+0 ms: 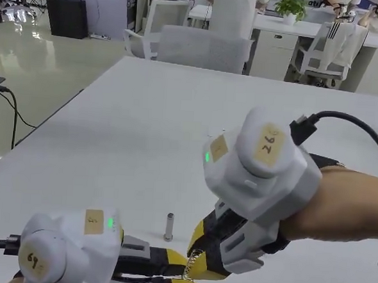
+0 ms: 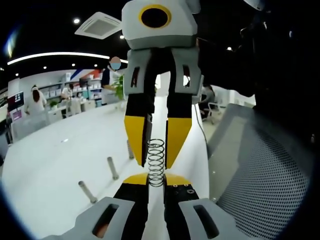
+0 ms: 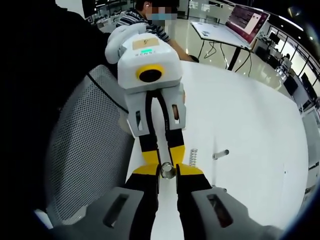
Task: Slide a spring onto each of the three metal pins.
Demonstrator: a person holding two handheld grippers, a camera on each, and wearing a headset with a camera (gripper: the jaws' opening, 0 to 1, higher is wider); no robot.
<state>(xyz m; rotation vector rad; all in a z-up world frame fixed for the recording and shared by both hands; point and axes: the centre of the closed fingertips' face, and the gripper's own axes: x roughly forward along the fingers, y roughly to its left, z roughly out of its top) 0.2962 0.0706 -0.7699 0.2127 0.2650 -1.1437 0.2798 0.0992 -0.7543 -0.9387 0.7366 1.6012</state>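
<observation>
A small steel spring (image 1: 193, 265) is pinched from both ends. In the left gripper view the spring (image 2: 156, 160) rises from my left gripper (image 2: 156, 180), which is shut on its base. My right gripper (image 2: 156, 164) comes down from above, its yellow fingers (image 2: 137, 135) tight on the upper coils. The right gripper view shows the spring (image 3: 168, 171) end-on inside my right gripper (image 3: 167, 172), facing the left gripper (image 3: 164, 161). Three bare metal pins (image 2: 113, 167) stand upright on the table to the left. One pin (image 1: 169, 227) stands just beyond both grippers (image 1: 183, 281).
A second spring (image 3: 193, 156) lies on the white table (image 1: 144, 132) beside a pin (image 3: 220, 154). A grey mesh chair (image 2: 260, 170) sits close by the table's near edge. More chairs (image 1: 194, 49) and desks stand beyond the far edge.
</observation>
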